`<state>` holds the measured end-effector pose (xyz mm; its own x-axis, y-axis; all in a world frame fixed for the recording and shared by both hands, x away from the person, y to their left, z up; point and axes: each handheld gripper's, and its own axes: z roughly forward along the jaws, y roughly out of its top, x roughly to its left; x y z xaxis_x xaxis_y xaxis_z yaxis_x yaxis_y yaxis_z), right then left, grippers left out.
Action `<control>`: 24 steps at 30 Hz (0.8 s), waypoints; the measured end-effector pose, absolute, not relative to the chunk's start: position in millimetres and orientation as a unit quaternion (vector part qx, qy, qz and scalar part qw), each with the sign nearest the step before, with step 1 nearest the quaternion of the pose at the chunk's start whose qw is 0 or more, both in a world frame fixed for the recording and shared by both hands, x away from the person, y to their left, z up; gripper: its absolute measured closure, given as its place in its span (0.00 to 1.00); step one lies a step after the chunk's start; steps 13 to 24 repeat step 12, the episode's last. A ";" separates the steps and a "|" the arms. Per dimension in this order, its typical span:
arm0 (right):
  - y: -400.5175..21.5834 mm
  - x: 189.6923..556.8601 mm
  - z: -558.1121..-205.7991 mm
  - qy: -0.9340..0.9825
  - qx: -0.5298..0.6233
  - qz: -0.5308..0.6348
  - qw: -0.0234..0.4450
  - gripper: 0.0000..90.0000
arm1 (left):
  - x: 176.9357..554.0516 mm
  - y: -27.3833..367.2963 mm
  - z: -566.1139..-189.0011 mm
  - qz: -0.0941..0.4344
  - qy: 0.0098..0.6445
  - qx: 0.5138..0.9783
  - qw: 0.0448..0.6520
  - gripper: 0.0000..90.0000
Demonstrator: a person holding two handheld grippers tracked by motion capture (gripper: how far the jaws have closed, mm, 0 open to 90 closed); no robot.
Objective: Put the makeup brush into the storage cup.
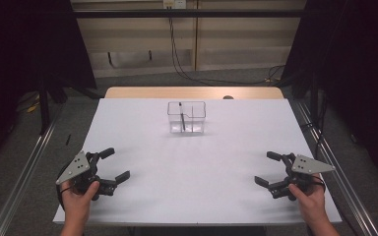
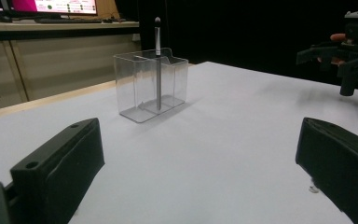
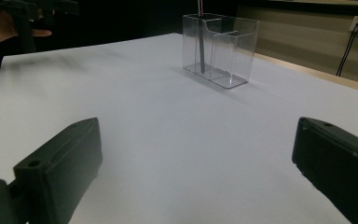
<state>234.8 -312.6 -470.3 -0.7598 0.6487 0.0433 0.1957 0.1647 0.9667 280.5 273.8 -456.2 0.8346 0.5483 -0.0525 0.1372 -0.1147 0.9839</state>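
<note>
Clear two-compartment holder (image 1: 186,118) at upper centre of the high view held one upright pen-like stick (image 1: 181,116), possibly a brush, in its left compartment; left gripper (image 1: 114,166) and right gripper (image 1: 268,169) rested spread, empty, nothing yet grasped.

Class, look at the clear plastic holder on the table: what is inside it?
The clear holder has two compartments. A dark pen stands nearly upright in its left one, seen from above, tip up above the rim. The other compartment looks empty. Nothing is covered, since the walls are see-through.
</note>
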 end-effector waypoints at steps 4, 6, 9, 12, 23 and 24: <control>-313.9 235.3 -470.3 0.737 0.288 0.579 0.197 0.02 | 279.8 274.3 -456.8 0.166 0.235 0.729 0.621 0.01; -314.2 235.5 -470.4 0.735 0.290 0.580 0.196 0.01 | 279.3 273.9 -457.1 0.166 0.236 0.730 0.620 0.01; -314.4 236.3 -470.7 0.736 0.290 0.580 0.195 0.01 | 279.1 272.8 -457.5 0.166 0.234 0.731 0.619 0.01; -314.0 237.1 -471.0 0.736 0.290 0.580 0.196 0.01 | 279.3 272.9 -457.9 0.166 0.232 0.732 0.618 0.01; -314.0 237.1 -471.0 0.736 0.290 0.580 0.196 0.01 | 279.3 272.9 -457.9 0.166 0.232 0.732 0.618 0.01; -314.0 237.1 -471.0 0.736 0.290 0.580 0.196 0.01 | 279.3 272.9 -457.9 0.166 0.232 0.732 0.618 0.01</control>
